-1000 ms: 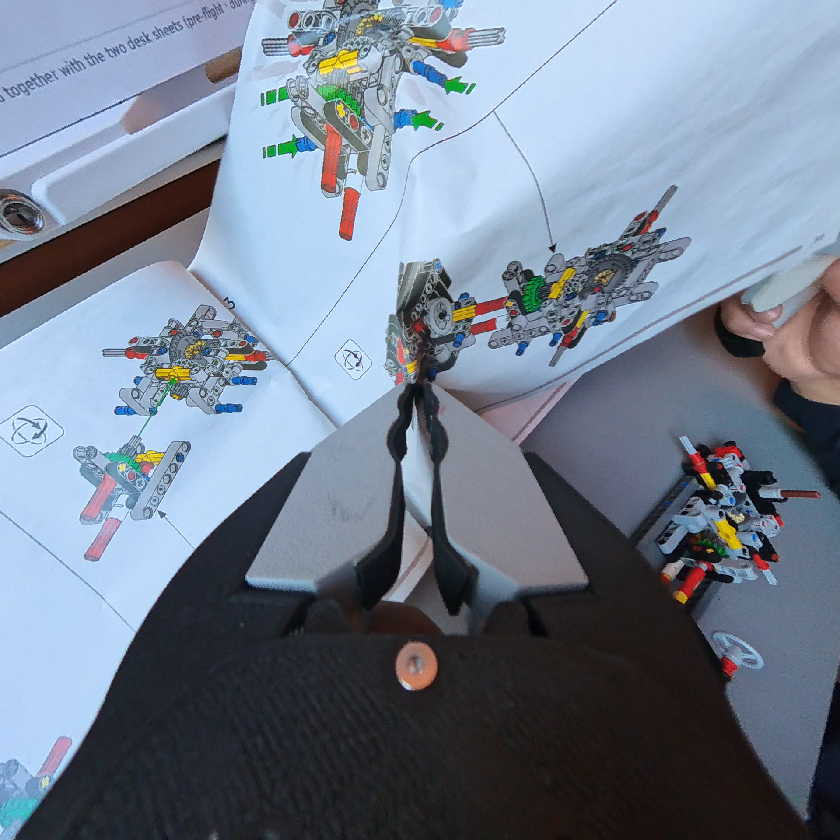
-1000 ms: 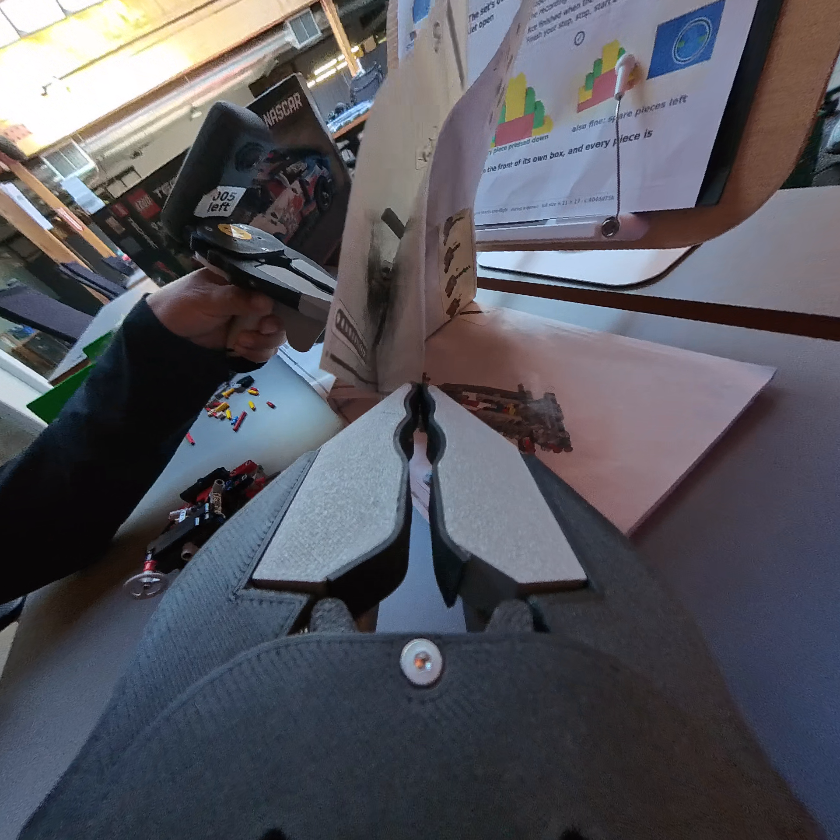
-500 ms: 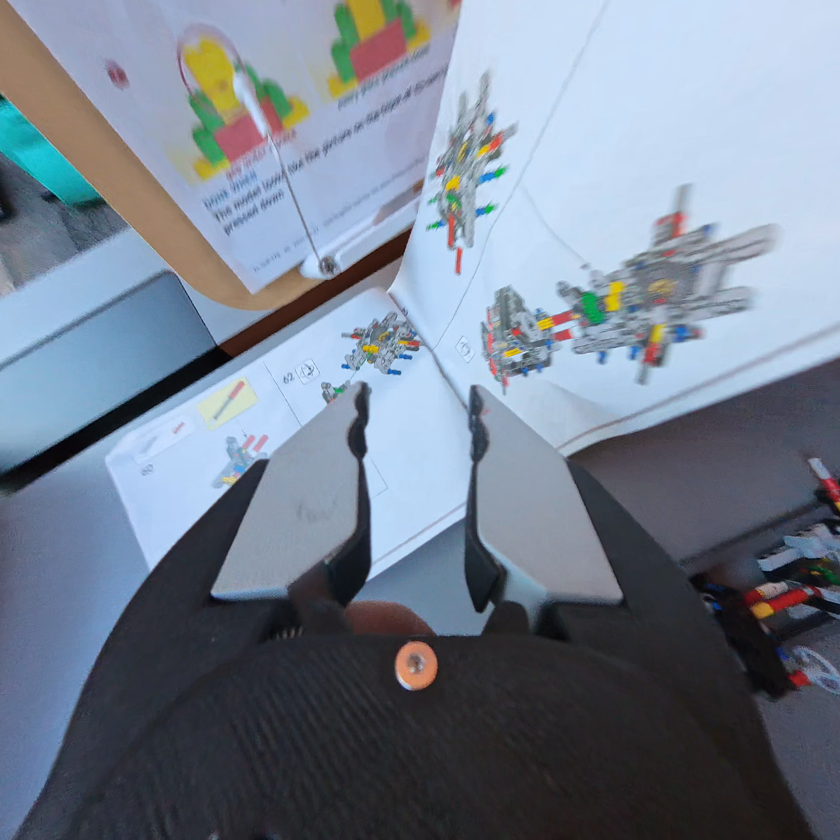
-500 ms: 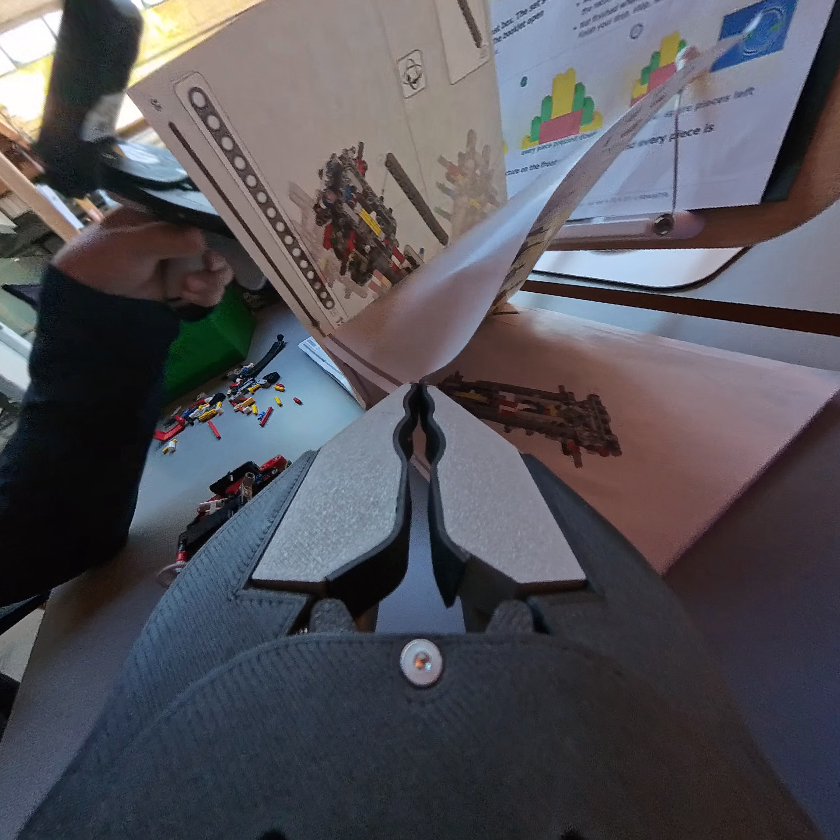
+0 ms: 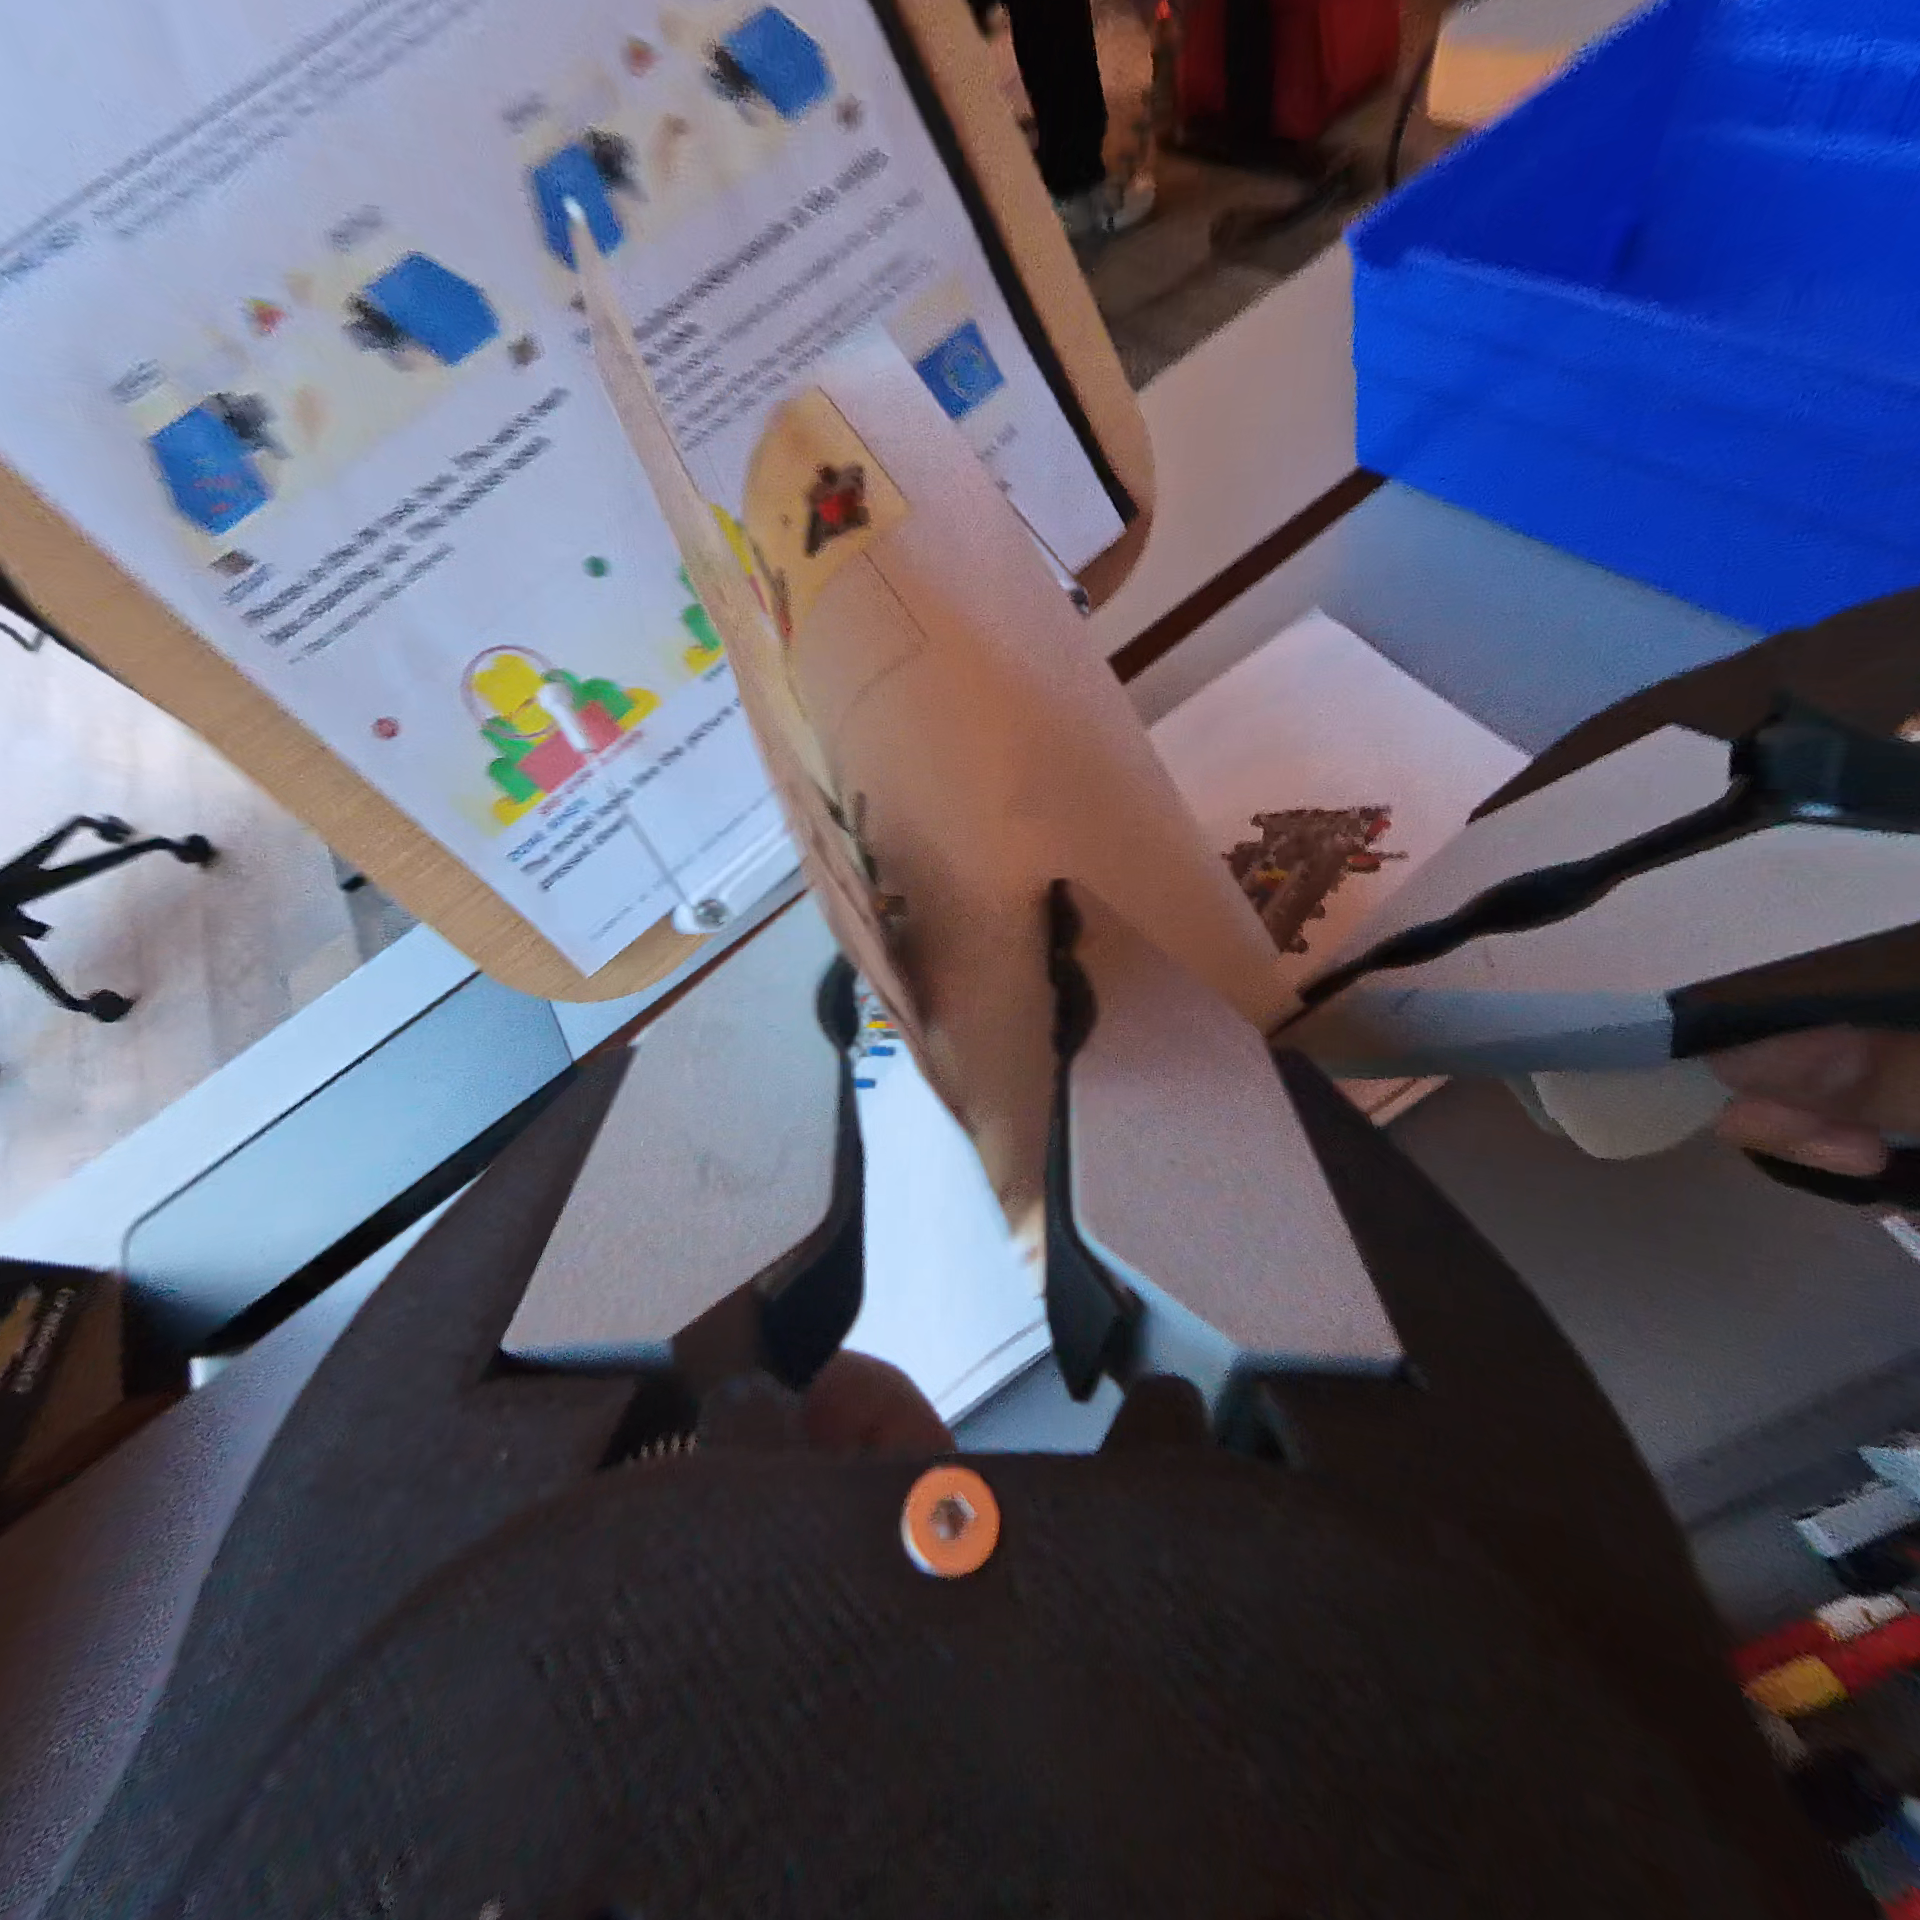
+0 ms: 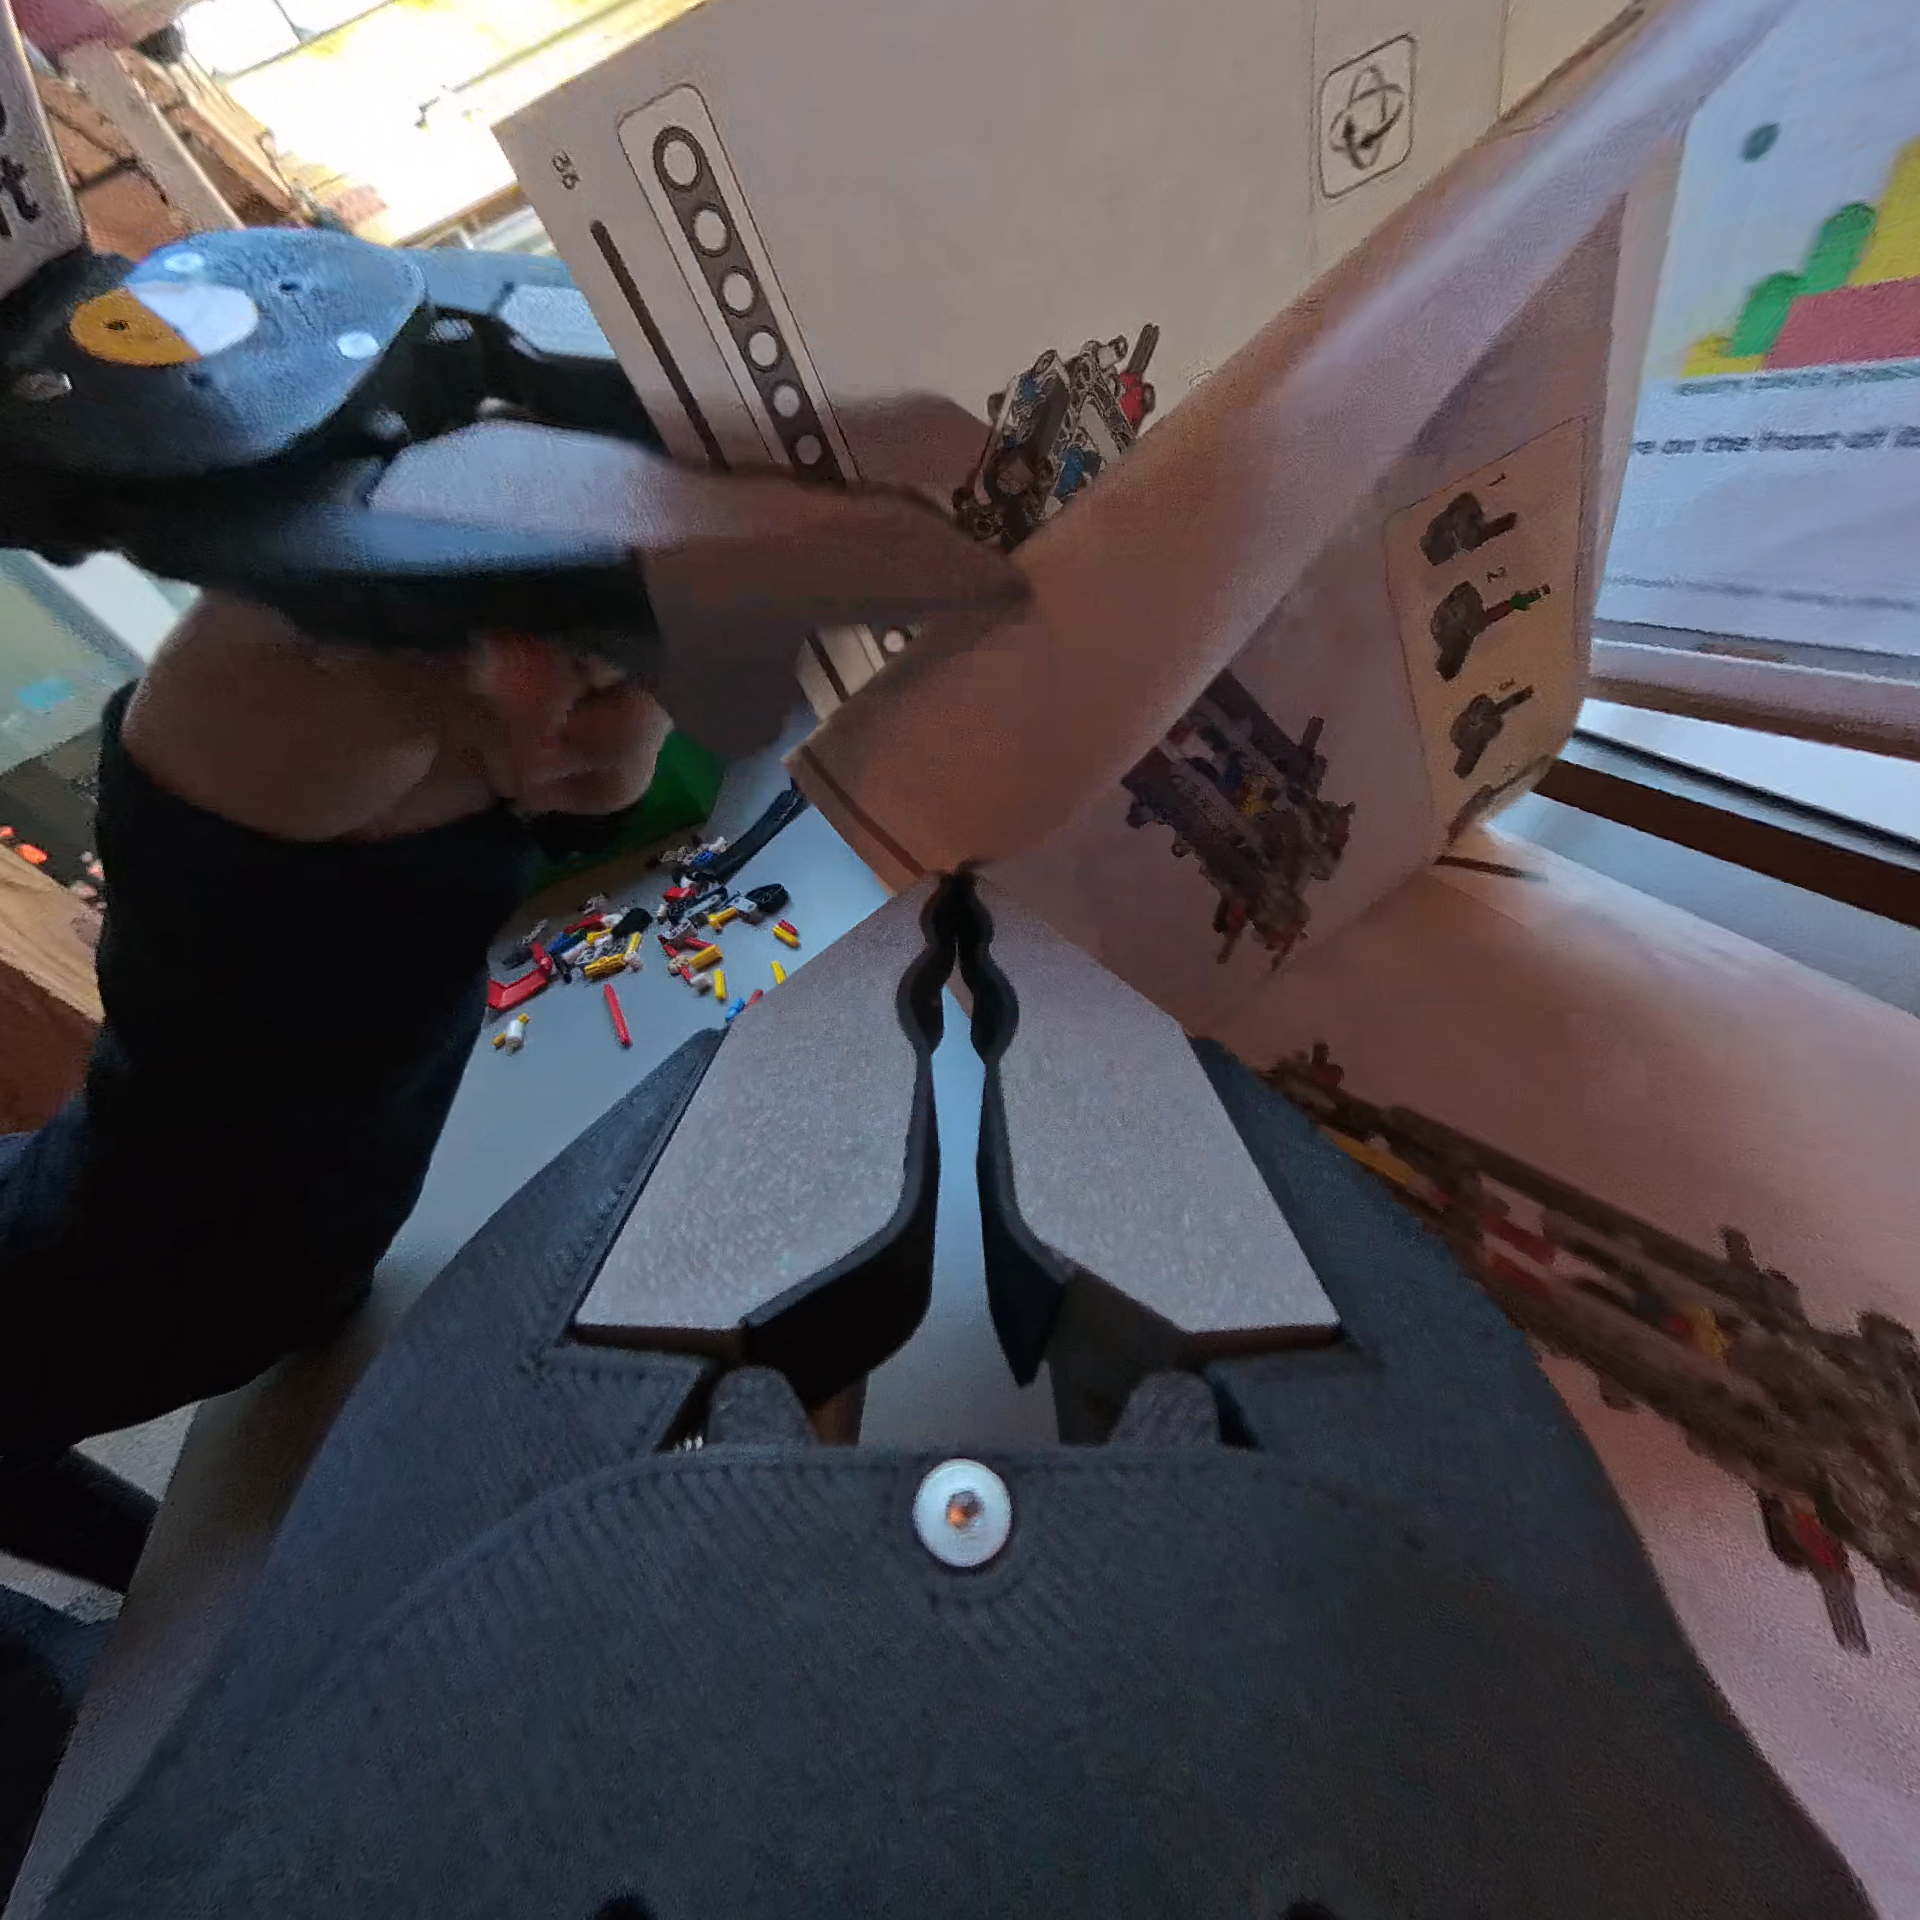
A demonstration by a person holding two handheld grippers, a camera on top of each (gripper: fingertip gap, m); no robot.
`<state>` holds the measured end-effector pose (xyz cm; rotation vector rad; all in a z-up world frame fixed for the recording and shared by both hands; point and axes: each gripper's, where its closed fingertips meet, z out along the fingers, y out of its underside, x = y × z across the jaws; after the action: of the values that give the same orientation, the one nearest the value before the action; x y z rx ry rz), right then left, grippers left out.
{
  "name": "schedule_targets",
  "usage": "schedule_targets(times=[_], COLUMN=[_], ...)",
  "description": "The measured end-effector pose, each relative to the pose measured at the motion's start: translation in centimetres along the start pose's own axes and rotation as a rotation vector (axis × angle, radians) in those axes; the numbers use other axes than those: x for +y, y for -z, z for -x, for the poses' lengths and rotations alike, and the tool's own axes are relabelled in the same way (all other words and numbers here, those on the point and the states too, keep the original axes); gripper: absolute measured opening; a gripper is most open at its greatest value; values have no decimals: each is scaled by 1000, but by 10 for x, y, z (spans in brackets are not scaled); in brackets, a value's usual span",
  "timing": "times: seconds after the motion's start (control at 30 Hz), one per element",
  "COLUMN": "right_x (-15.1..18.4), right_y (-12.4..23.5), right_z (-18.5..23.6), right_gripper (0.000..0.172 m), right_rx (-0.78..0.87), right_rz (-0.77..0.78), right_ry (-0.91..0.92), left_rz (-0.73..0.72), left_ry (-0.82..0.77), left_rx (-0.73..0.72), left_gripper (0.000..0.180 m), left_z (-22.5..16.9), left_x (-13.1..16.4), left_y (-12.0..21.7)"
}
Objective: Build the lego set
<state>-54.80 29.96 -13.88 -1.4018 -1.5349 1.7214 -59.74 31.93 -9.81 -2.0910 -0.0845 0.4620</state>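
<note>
The left gripper [image 5: 951, 997] stands part open astride a raised page [image 5: 997, 727], its pads not clamping it, while to its right the right gripper [image 6: 951, 883], fully closed, pinches that page's lower corner above the open booklet [image 6: 1558, 1143].

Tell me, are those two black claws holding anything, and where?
The right gripper, jaws shut, pinches the white instruction booklet's lifted page at its bottom edge. The left gripper is open, the page between its jaws, ungripped.
</note>
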Motion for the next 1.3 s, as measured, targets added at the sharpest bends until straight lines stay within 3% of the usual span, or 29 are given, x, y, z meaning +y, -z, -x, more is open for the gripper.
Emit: schedule_targets(times=[0.07,0.17,0.23,0.43,0.67,0.7,0.73,0.87,1.07,1.17,1.3], right_x=[0,10,21,51,81,84,87,94,110,113,114], right_y=[-6,4,25,87,123,127,131,143,140,139,140], right_z=[3,2,-4,-24,-62,-67,-72,-84,-87,-85,-83], right_gripper=[0,0,0,0,0,0,0,0,0,0,0], right_rx=[4,16,40,94,233,257,283,357,405,410,398], right_rz=[26,102,160,181,231,247,265,307,414,426,423], right_ry=[13,35,45,-47,-111,-116,-118,-124,-70,-58,-66], left_rz=[-59,-127,-102,161,382,434,467,387,99,-64,-143], left_ry=[108,267,273,337,397,398,401,400,290,283,234], left_rx=[13,96,24,-122,-279,-279,-247,-200,-158,-173,-184], left_gripper=[19,20,0,0,0,7,26,26,35,32,30], left_z=[27,50,73,122,162,162,157,145,120,115,107], left_x=[1,16,40,151,256,270,280,274,207,179,173], left_y=[19,45,52,45,77,82,86,96,88,91,104])
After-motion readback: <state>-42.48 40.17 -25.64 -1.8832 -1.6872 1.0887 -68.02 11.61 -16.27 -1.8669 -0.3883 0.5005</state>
